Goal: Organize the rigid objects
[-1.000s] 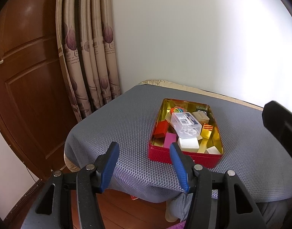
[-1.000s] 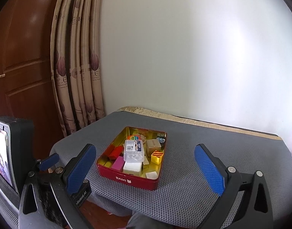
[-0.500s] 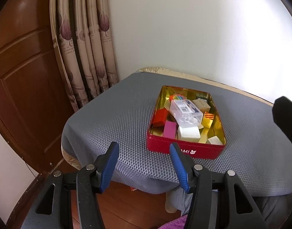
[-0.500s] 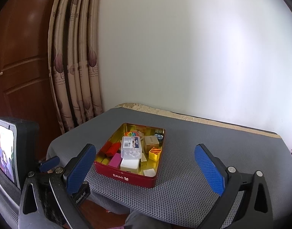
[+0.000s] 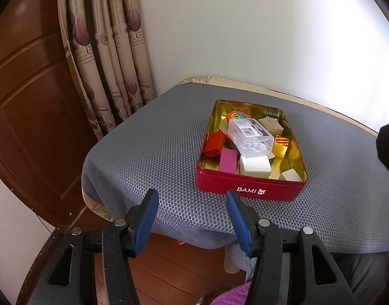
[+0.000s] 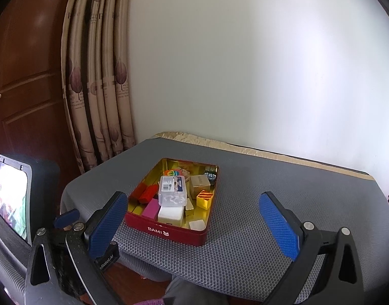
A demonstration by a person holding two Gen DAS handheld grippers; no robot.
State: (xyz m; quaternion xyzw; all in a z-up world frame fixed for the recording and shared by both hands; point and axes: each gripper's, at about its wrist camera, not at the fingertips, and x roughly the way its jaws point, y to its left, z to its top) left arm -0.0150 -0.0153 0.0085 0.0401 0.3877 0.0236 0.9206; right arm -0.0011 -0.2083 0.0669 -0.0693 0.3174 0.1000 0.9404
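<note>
Both grippers hang off the near edge of the table [image 5: 148,152], apart from everything on it. Left gripper [image 5: 192,218]: jaws parted, nothing between them. Right gripper [image 6: 194,218]: spread wider, also empty.

Task's things: red tin [image 5: 248,189] stands toward the near edge, approx. mid-width, w/ small rigid pieces heaped inside: clear plastic case [image 5: 250,137] lying on top, white block [image 5: 254,164] and pink block [image 5: 228,161] at the tin's near wall, red block [image 5: 214,143] at its left wall, orange-striped yellow cube [image 5: 281,146] toward its right wall. The mat around the tin is bare in both views.

Step in hand, as a judgement: can't be settled. Pieces all in the tin fits a finished gather-up w/ grippers backing off, and equally a jumble awaiting sorting out onto the mat. So no move is named; any reach into the tin would need care, as the case sits loose on the pile.

Views differ: right wrist view shows the table's right end, plus a lit screen [image 6: 11,200] on the left gripper's body. Left wrist view shows the table's near left corner, floor below, and purple cloth [image 5: 235,296] at the bottom.
</note>
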